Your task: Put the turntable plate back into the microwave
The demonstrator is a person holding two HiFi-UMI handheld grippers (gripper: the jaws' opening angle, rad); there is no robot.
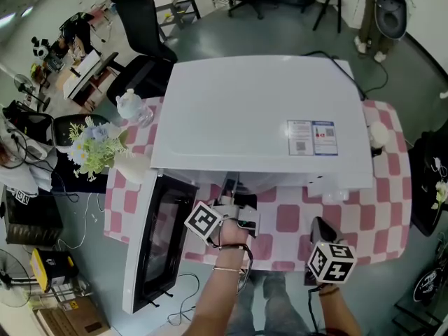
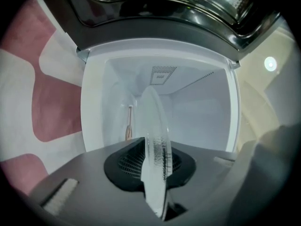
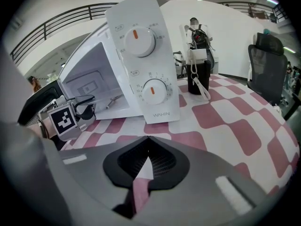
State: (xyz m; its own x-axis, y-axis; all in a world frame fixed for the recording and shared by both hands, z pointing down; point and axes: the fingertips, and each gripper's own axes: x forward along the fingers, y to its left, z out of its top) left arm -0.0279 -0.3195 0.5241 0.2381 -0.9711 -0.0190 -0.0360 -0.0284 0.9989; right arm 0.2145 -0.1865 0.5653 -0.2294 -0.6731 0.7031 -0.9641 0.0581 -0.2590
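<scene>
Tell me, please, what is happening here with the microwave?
A person holds a gripper in each hand. The left gripper is shut on the glass turntable plate at the mouth of the open microwave; the plate is not yet set down inside. The right gripper is shut, holds nothing, and hangs over the checked tablecloth.

The bench (image 1: pixel 364 219) is covered by a pink-and-white checked cloth (image 1: pixel 287 219). A white microwave (image 1: pixel 259 110) stands on it, door open. To its left are a vase of flowers (image 1: pixel 105 149) and a clear bottle (image 1: pixel 133 107), to its right a black cup (image 3: pixel 198 76)
</scene>
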